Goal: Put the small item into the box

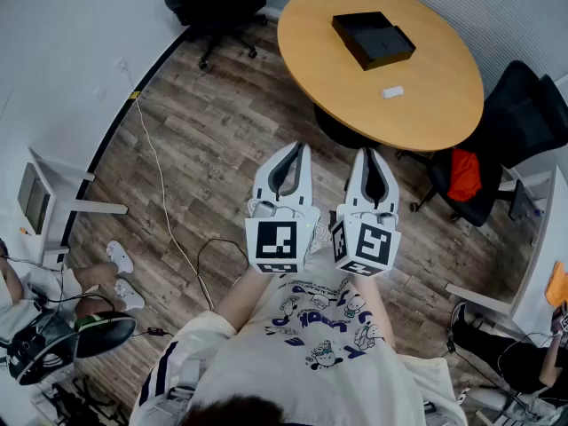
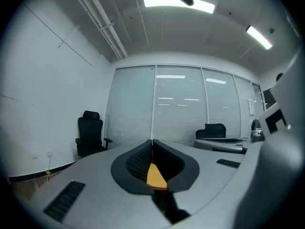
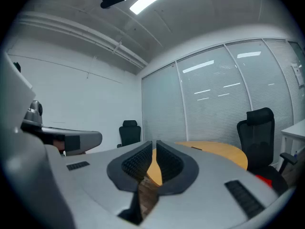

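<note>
On the round wooden table [image 1: 444, 105] at the far side lie an open black box [image 1: 373, 40] and, nearer to me, a small white item [image 1: 392, 91]. I hold both grippers side by side in front of my chest, pointing level toward the table and well short of it. My left gripper [image 1: 303, 147] [image 2: 152, 142] has its jaws together at the tips with nothing between them. The jaws of my right gripper [image 1: 367, 153] [image 3: 154, 143] stand almost touching, also empty. A strip of the tabletop [image 3: 153, 168] shows through its jaws.
A black office chair [image 1: 213, 7] stands left of the table, and another [image 1: 497, 158] with a red item [image 1: 463, 174] on it stands at its right. A white cable [image 1: 164, 202] runs over the wooden floor. A seated person's feet [image 1: 120, 273] are at the left.
</note>
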A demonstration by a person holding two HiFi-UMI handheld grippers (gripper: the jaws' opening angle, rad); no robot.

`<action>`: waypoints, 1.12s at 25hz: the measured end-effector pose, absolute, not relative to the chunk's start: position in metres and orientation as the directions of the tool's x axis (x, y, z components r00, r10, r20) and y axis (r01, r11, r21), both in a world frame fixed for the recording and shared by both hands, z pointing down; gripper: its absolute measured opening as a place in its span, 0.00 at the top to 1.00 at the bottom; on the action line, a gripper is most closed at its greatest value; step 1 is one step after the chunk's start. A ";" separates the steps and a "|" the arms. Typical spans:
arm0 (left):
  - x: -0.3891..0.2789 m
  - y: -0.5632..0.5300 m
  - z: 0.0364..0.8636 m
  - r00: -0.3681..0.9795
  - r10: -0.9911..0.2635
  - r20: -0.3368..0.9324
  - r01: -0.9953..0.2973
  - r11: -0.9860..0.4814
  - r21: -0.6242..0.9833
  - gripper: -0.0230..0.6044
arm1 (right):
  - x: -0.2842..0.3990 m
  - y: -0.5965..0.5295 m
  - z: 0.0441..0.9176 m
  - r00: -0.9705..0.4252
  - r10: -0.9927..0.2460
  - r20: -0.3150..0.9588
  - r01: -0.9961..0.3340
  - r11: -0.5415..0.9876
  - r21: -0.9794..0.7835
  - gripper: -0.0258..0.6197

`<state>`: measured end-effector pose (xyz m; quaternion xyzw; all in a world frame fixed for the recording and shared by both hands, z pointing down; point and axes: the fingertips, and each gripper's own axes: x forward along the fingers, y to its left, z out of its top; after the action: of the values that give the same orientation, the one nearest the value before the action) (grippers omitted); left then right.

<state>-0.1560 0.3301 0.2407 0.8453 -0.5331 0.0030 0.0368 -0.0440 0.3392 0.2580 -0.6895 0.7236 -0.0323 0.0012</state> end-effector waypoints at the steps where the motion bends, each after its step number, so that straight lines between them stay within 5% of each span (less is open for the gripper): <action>1: -0.156 0.329 0.241 0.430 -0.902 0.044 -0.902 -0.427 0.057 0.93 | -0.044 0.338 0.258 -0.050 -0.998 0.044 -0.998 0.047 -0.048 0.89; 28: -0.106 0.281 0.276 0.409 -0.905 0.115 -0.912 -0.403 0.071 0.93 | -0.004 0.292 0.290 -0.105 -0.990 0.092 -0.990 0.095 -0.103 0.89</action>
<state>-0.1059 0.2814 0.2755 0.8371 -0.5427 0.0292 0.0613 -0.0035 0.2922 0.2895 -0.6691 0.7399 -0.0692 0.0001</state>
